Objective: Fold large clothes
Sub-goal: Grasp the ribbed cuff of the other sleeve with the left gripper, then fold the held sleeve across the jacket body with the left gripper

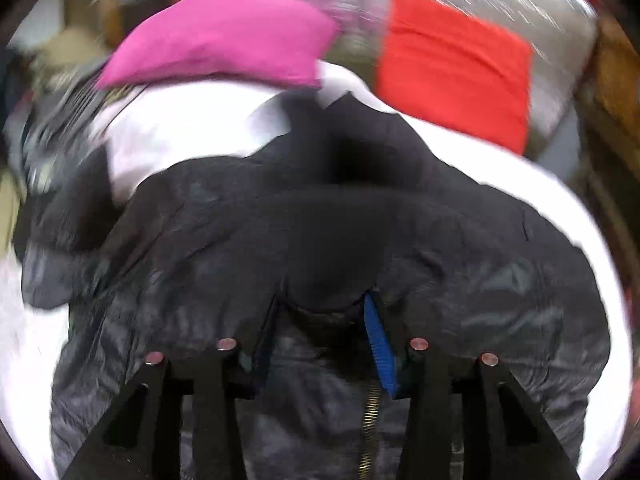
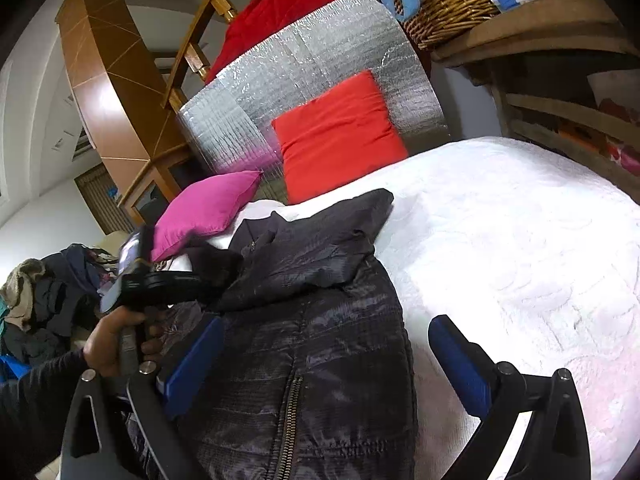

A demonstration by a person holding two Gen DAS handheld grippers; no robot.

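The black quilted jacket (image 2: 320, 320) lies on the white bedspread (image 2: 520, 240), zipper up, below the pink cushion (image 2: 204, 212). The left gripper (image 1: 324, 332) pinches dark fabric near the zipper; the right gripper (image 2: 324, 364) is spread wide over the jacket, holding nothing. Judged light, soft and slippery: grip seams or hem rather than the slick shell.
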